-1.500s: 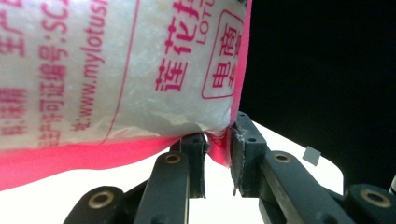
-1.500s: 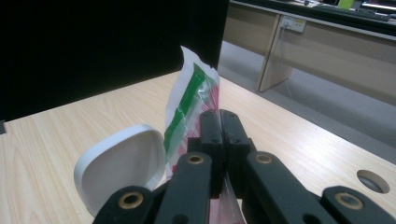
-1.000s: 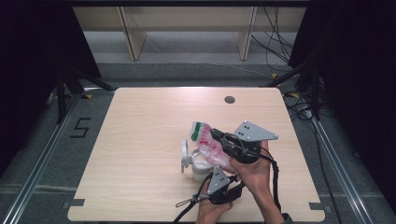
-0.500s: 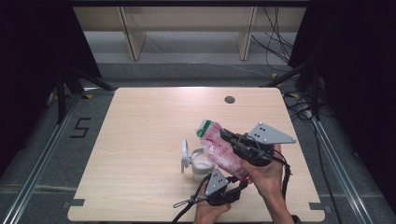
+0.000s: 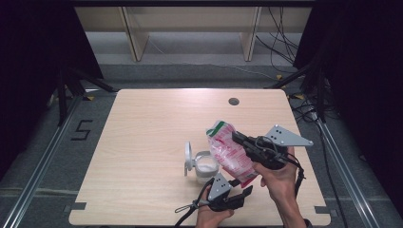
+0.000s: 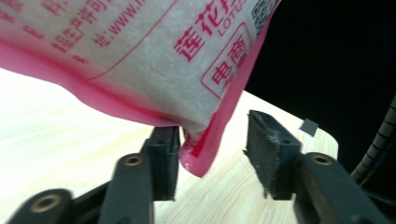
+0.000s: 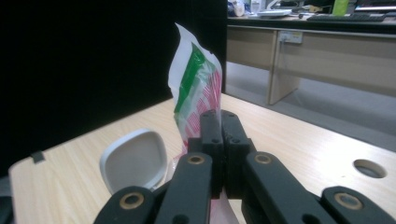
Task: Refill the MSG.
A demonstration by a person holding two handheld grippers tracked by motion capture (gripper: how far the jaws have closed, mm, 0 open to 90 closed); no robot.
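A pink and white bag (image 5: 229, 153) with a green top hangs tilted above the table, and my right gripper (image 5: 237, 137) is shut on its upper part. In the right gripper view the bag (image 7: 194, 88) rises past the closed jaws of the right gripper (image 7: 219, 116). My left gripper (image 5: 244, 192) sits low at the front edge under the bag. Its jaws have just been opening. In the left gripper view the bag's bottom corner (image 6: 201, 154) hangs between the jaws of the left gripper (image 6: 212, 135), with a clear gap to one pad, so it is not gripped.
A small white tub (image 5: 205, 166) holding white powder stands left of the bag, its flip lid (image 5: 188, 157) standing open; the lid (image 7: 134, 158) is also in the right gripper view. The wooden table (image 5: 142, 133) has a cable hole (image 5: 233, 101) at the back right.
My right gripper has carried the bag to the right, away from the tub. The left gripper's jaws have spread apart and let go of the bag's bottom.
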